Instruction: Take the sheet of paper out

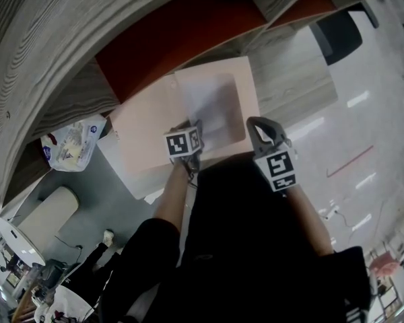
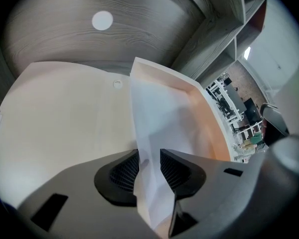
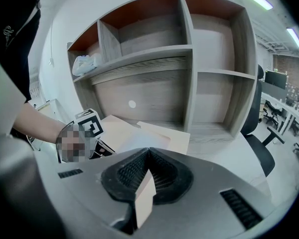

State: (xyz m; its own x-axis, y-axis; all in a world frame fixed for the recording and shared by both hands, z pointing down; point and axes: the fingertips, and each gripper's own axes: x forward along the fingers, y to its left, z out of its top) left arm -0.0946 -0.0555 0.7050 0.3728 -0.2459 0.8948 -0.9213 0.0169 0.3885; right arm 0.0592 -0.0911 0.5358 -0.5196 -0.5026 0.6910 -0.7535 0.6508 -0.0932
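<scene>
White sheet of paper (image 2: 159,113) is sticking half out of a flat peach paper envelope (image 2: 60,118), which is lying at the front edge of a grey wood-grain shelf board (image 1: 289,76). Left gripper (image 2: 149,166) is pinching the sheet's near end. Further right, right gripper (image 3: 148,171) is clamping the envelope's edge, jaws pressed together on it.

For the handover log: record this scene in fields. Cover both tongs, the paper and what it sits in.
left tongs: around the sheet of paper, pads narrowly apart, grip unclear
right tongs: shut on a beige edge of the envelope
sheet of paper: white, partly inside the open envelope
envelope: beige, lying in front of the shelf unit
plastic bag: on an upper left shelf
</scene>
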